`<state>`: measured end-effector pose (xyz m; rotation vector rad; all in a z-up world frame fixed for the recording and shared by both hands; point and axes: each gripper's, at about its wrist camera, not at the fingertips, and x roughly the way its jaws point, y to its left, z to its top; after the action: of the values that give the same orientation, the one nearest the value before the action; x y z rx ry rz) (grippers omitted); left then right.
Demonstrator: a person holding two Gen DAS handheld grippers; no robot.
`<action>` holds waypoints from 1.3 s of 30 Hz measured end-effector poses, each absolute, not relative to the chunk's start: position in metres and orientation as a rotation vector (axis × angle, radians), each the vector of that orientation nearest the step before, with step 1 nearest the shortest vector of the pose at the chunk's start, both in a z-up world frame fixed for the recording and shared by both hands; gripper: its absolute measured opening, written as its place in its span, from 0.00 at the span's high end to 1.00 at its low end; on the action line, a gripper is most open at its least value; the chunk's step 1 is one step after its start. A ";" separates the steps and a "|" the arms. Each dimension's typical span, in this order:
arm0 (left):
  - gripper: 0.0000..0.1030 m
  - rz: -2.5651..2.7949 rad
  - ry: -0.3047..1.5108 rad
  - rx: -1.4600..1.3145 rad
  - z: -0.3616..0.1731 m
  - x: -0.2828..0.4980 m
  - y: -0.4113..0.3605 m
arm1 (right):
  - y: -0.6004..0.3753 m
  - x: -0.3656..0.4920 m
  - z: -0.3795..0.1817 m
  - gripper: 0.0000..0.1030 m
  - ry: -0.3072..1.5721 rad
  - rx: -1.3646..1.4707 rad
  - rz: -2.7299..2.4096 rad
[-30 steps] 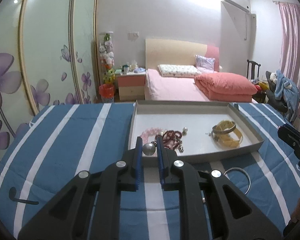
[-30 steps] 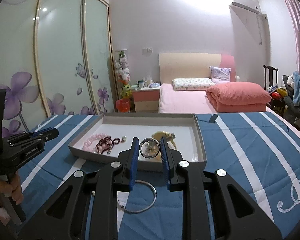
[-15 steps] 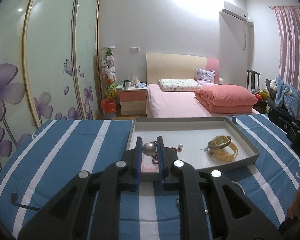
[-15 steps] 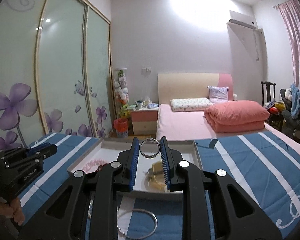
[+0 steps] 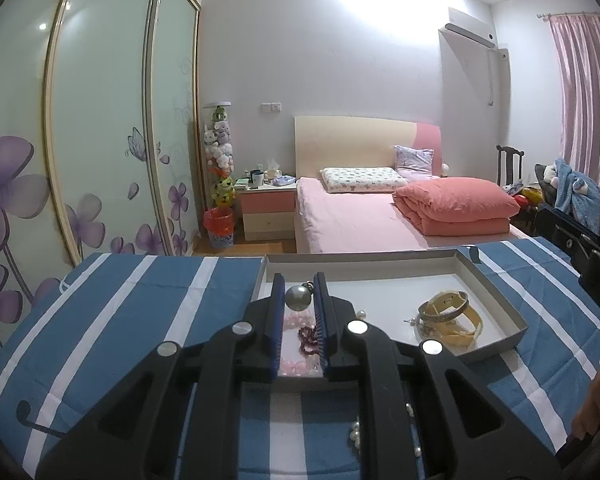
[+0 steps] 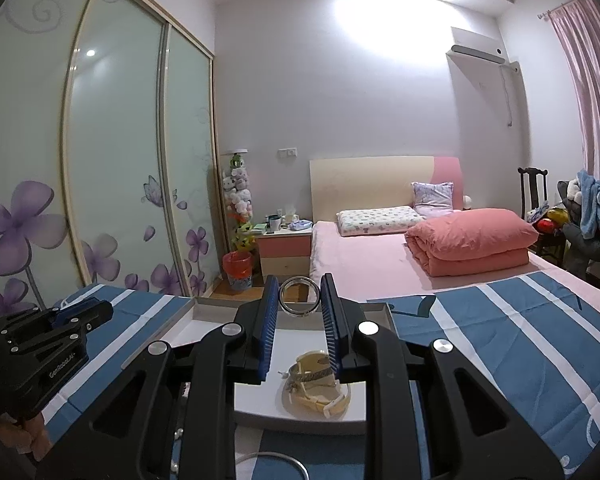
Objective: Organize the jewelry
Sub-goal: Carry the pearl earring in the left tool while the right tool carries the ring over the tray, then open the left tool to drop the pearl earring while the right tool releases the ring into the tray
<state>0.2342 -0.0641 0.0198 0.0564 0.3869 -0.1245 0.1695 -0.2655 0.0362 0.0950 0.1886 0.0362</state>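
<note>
A shallow grey tray (image 5: 496, 286) with a white floor rests on the blue striped cloth. My left gripper (image 5: 299, 295) is shut on a large silver bead (image 5: 298, 297) and hovers over the tray's left part, above pink beads (image 5: 290, 322) and a dark red bead string (image 5: 307, 336). Yellow bangles (image 5: 452, 314) lie in the tray's right part. My right gripper (image 6: 300, 300) is shut on a silver ring (image 6: 300, 301), held above the tray (image 6: 172, 334) over the yellow bangles (image 6: 320, 392). The left gripper body (image 6: 40, 344) shows at that view's left edge.
A white pearl strand (image 5: 356, 436) and a thin silver hoop (image 6: 276, 462) lie on the striped cloth (image 5: 120, 320) in front of the tray. A pink bed (image 5: 360, 216), a nightstand (image 5: 266, 210) and a sliding wardrobe (image 5: 80, 140) stand beyond.
Both grippers have lifted and tilted upward with their items still clamped. The tray has sunk lower in both views, and the right gripper has moved in over its yellow bangles.
</note>
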 end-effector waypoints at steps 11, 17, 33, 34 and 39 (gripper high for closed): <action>0.85 -0.133 0.431 0.059 0.003 0.281 -0.077 | -0.273 0.211 0.015 0.78 0.275 0.119 0.045; 0.85 -0.162 0.489 0.054 -0.012 0.307 -0.088 | -0.273 0.235 0.000 0.78 0.362 0.138 0.063; 0.84 -0.182 0.569 0.033 -0.034 0.328 -0.094 | -0.264 0.256 -0.015 0.77 0.466 0.143 0.096; 0.81 -0.184 0.574 0.031 -0.035 0.330 -0.093 | -0.265 0.257 -0.015 0.75 0.469 0.146 0.100; 0.74 -0.191 0.590 0.011 -0.035 0.333 -0.089 | -0.267 0.255 -0.012 0.57 0.454 0.165 0.107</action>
<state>0.3332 -0.0890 -0.0354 0.0107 0.5897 -0.1906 0.2546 -0.2674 -0.0123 0.1647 0.4540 0.1066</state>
